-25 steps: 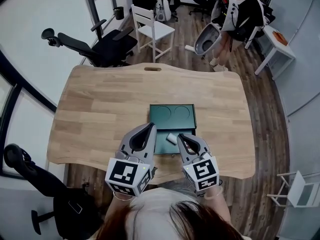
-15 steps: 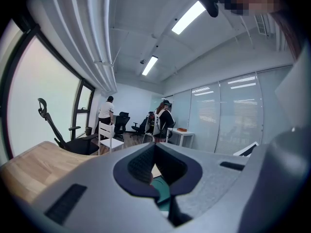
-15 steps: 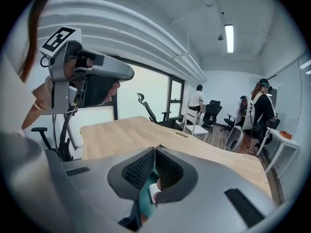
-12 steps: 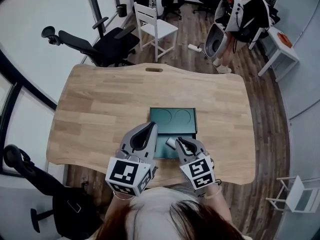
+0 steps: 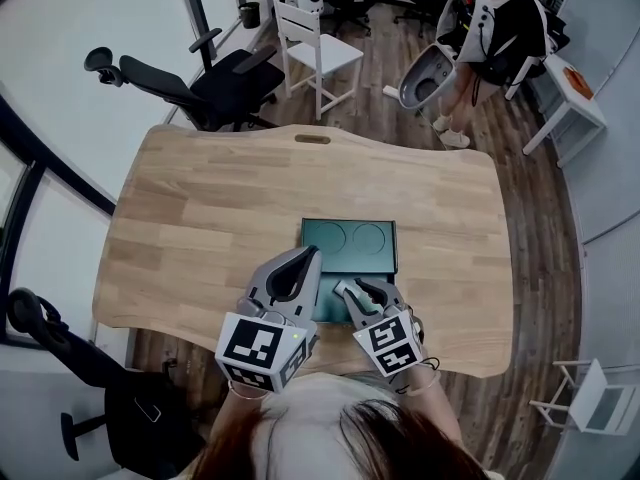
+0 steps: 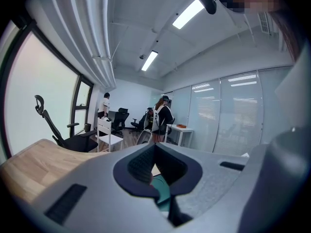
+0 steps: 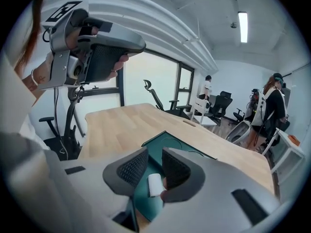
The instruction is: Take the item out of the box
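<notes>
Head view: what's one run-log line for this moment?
box: open; white item: in box; right gripper: jaws opening around item; left gripper: shut, empty

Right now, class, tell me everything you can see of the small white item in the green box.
The white item is a small, smooth, rounded oblong, plain and unmarked, material unclear. It sits over the dark green floor of the open box, between the jaws of the right tool, which are opening. It lies close beside one jaw; whether they touch cannot be told.
</notes>
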`<state>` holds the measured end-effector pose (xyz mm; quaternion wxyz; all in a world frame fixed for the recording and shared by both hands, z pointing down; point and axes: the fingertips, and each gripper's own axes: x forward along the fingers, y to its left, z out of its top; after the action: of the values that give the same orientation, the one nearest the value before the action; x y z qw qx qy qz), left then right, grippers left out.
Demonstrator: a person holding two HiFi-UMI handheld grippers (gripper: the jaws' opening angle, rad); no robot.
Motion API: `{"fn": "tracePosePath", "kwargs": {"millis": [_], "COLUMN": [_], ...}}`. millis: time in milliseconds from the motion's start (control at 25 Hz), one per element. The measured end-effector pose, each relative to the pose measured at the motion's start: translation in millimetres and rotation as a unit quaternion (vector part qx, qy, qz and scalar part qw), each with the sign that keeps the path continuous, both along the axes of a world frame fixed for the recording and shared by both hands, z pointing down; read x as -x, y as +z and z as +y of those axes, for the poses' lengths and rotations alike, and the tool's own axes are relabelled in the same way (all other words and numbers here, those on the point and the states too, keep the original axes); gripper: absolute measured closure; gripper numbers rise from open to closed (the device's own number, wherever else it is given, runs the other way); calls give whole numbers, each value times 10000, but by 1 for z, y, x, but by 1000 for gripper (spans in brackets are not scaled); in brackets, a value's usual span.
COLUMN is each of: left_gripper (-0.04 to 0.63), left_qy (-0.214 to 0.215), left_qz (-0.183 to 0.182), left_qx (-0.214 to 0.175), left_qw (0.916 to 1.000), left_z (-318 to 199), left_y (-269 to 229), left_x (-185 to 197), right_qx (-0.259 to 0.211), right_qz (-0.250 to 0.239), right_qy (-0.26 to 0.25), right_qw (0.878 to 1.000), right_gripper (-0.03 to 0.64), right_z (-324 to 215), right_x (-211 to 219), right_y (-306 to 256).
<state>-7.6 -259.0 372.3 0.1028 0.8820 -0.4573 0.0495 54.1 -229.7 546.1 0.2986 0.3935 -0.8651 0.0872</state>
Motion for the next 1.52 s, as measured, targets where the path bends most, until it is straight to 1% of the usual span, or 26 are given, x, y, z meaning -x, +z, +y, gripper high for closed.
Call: {"fn": "tracePosePath", "kwargs": {"millis": [360,880,1240,1520], "left_gripper": [589,589,589,589], "left_qy": [14,20,18,23], "left_qz": [-10,-38,-74,-105], "left_qx": [64,224,364,441], "left_qw": [10000,9997,9993,9990], "left_z": [-13,-29,-37,-41], "left_y": [4,16,26,32], "left_x": [-4,-6,-7,-8], "right_qx": [368,858,1242,1447], "right_qz": [315,756,946,1102], "right_qy": [-207,-585,-646,-707], "right_qw": [9986,9917,9856,9808], "right_gripper": [457,425,414,405], "right_z": [-5,-7,-10,-13], "right_x": [0,7,6,5], "right_y": [35,88,121,142]}}
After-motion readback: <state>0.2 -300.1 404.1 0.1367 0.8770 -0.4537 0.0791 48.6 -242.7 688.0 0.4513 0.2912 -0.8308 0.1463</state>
